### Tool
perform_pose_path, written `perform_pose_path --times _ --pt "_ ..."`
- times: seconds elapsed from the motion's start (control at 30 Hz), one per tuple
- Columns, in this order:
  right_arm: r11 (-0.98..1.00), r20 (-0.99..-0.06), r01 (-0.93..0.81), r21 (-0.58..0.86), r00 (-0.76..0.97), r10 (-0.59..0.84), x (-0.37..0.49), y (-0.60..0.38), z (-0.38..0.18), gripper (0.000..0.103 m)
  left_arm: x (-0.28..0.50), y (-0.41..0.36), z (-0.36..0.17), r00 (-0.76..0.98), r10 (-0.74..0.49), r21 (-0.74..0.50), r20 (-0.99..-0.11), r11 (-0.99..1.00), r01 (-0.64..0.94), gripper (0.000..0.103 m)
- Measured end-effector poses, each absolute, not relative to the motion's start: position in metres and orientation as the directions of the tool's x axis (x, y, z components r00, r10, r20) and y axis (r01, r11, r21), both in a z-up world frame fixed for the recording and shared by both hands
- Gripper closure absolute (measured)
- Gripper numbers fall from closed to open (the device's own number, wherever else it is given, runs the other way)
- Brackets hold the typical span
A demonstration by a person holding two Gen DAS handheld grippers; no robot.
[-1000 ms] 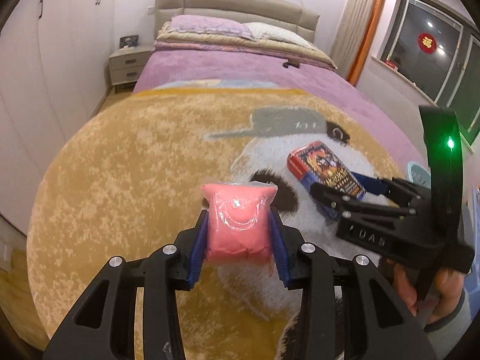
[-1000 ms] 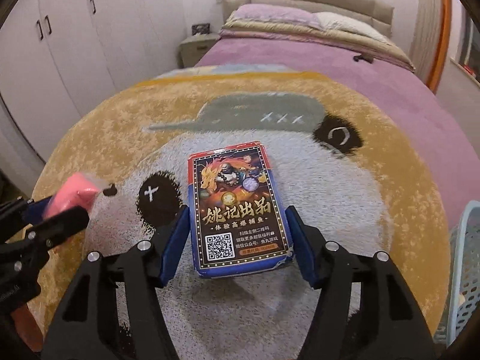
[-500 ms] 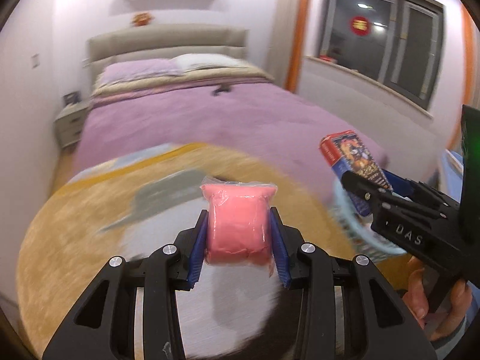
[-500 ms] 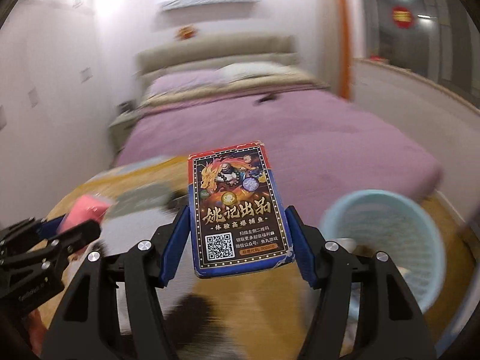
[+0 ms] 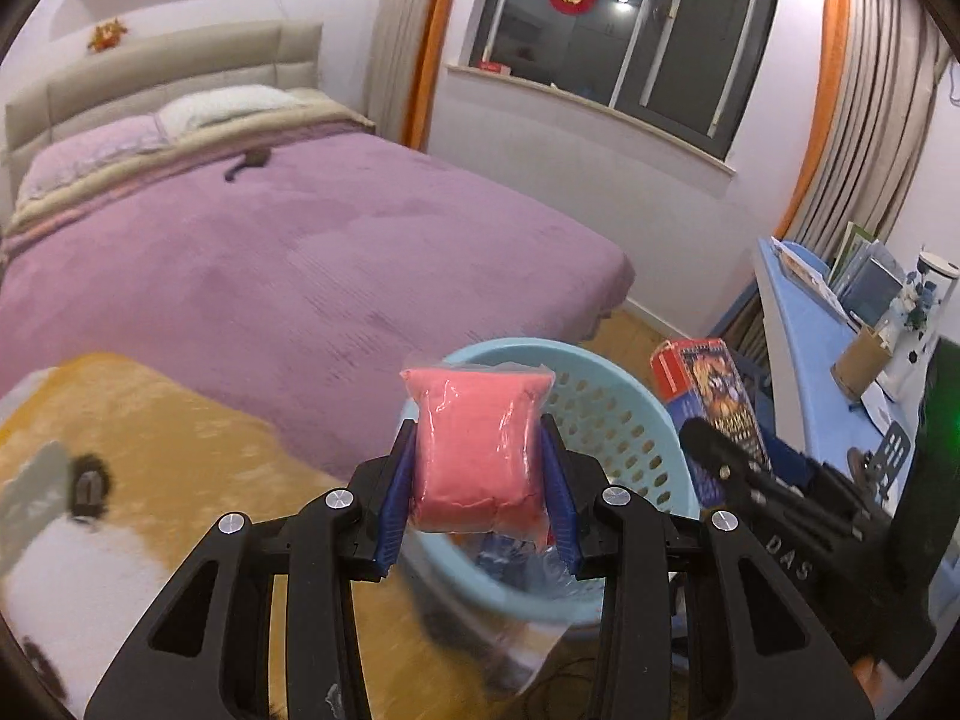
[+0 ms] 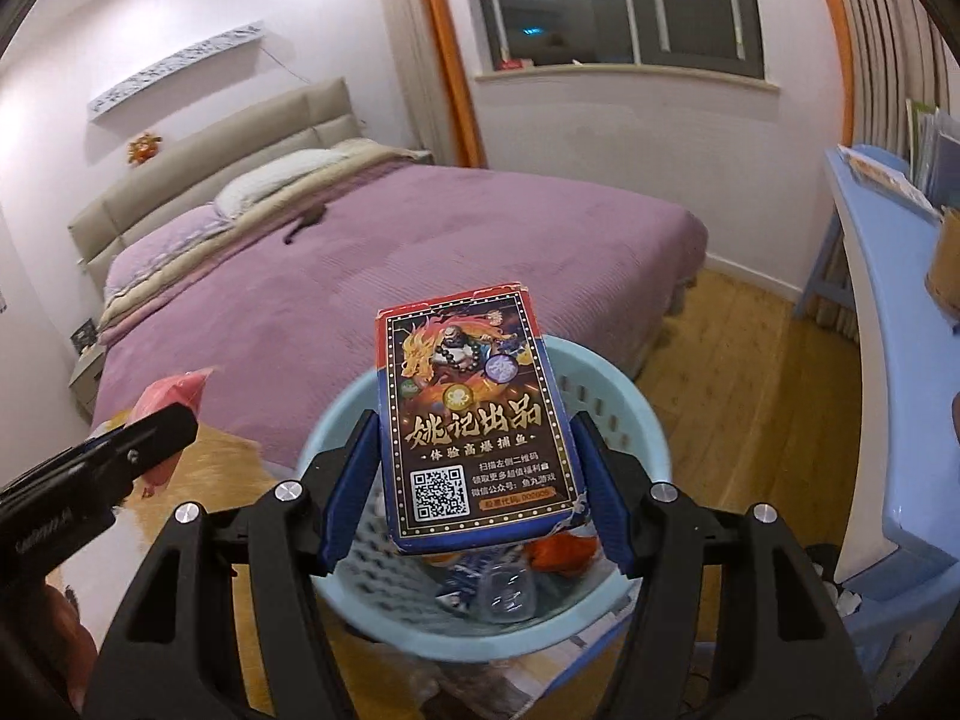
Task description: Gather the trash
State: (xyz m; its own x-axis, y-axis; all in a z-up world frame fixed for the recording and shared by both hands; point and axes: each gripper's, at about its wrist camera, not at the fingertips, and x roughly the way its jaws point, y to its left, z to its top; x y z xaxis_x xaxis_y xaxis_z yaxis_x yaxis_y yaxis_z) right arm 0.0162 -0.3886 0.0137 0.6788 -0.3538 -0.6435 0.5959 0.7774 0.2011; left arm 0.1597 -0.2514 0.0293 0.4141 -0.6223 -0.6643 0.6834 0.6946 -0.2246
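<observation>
While both hands hover over the pale blue basket [image 6: 636,420], neither piece of trash has been dropped yet: the left gripper [image 5: 480,468] has its fingers clamped on a pink plastic-wrapped packet [image 5: 477,444], and the right gripper [image 6: 474,462], at 3 o'clock from it in the left wrist view, has its fingers clamped on a printed card box [image 6: 474,426]. Bottles and wrappers already lie in the basket, so earlier collecting looks done; what remains, I judge, is releasing these two items into it
</observation>
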Motion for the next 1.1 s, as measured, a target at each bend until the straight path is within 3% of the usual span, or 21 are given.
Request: perform_pose_path --times 0.13,0.2,0.23,0.27,0.43,0.8,1.1 --pt "0.779 -0.69 0.597 0.193 0.647 -0.324 0.036 -0.403 -0.007 0.042 0.173 -0.276 0.006 0.388 -0.593 -0.218 -0.705 0.703 0.677 0.064" --pt "0.789 -0.727 0.59 0.172 0.616 -0.303 0.048 -0.405 -0.021 0.041 0.178 -0.277 -0.001 0.382 -0.578 -0.213 -0.721 0.71 0.672 0.048" --pt "0.791 -0.738 0.59 0.163 0.605 -0.299 0.05 -0.404 -0.026 0.041 0.18 -0.274 -0.004 0.392 -0.564 -0.206 -0.727 0.724 0.659 0.035" --pt "0.792 -0.744 0.59 0.157 0.599 -0.298 0.05 -0.404 -0.031 0.041 0.182 -0.27 -0.006 0.404 -0.558 -0.205 -0.725 0.734 0.647 0.031" --pt "0.803 -0.738 0.572 0.168 0.613 -0.283 0.046 -0.401 -0.036 0.04 0.18 -0.237 0.0 0.427 -0.559 -0.222 -0.711 0.754 0.618 0.026" --pt "0.865 -0.652 0.47 0.177 0.714 -0.255 0.042 -0.336 0.006 0.036 0.143 -0.138 0.058 0.653 -0.498 -0.121 -0.571 0.837 0.533 0.016" --pt "0.94 -0.557 0.291 0.179 0.817 -0.147 0.046 -0.243 0.04 0.034 0.096 -0.044 0.08 0.834 -0.307 -0.021 -0.458 0.942 0.336 0.009"
